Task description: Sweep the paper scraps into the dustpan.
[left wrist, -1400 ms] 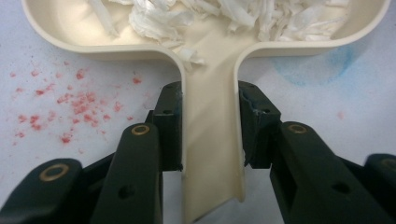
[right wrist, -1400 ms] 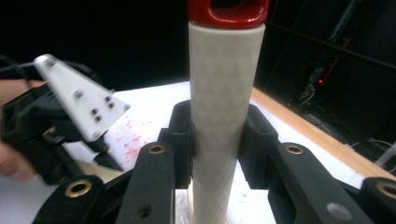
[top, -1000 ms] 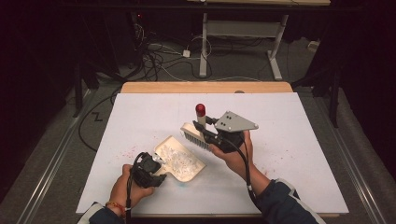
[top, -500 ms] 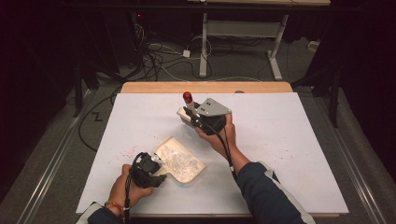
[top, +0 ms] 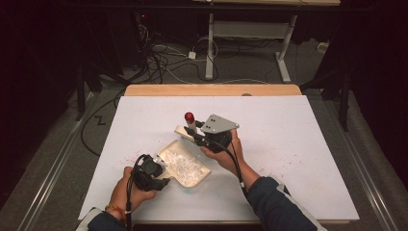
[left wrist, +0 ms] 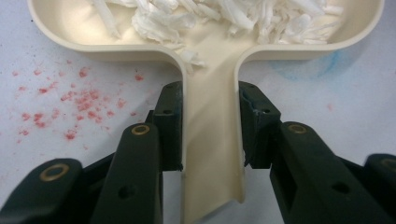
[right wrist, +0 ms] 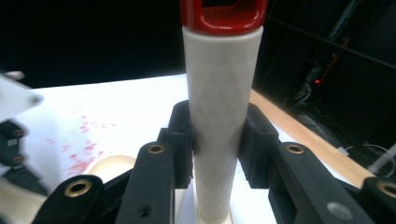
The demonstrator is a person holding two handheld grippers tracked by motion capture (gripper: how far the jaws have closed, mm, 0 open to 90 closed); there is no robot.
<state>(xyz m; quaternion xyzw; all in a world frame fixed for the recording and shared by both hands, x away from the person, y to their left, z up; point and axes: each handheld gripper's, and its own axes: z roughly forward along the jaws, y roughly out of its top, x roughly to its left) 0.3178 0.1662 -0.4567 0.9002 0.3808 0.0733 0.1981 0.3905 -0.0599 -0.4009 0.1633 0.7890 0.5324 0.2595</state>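
Observation:
A cream dustpan [top: 192, 177] lies on the white table top, with white paper shreds [top: 182, 165] heaped in it. My left gripper [top: 161, 169] is shut on the dustpan's handle [left wrist: 210, 140], one pad on each side. In the left gripper view the shreds [left wrist: 210, 14] lie in the pan past its rim [left wrist: 140, 52]. My right gripper [top: 196, 135] is shut on a brush [top: 191, 126] with a white handle [right wrist: 219, 84] and a red end [right wrist: 219, 11]. The brush stands nearly upright just behind the dustpan's far edge.
Red specks [left wrist: 79, 100] are scattered on the white sheet [top: 298, 134] beside the dustpan, and a faint blue stain [left wrist: 299, 70] lies next to it. A wooden table edge [top: 211, 90] runs along the back. Cables [top: 163, 62] and desk legs [top: 284, 53] stand on the floor beyond.
My right gripper has carried the brush left and down, closer to the dustpan's far edge. The left gripper and dustpan have stayed put.

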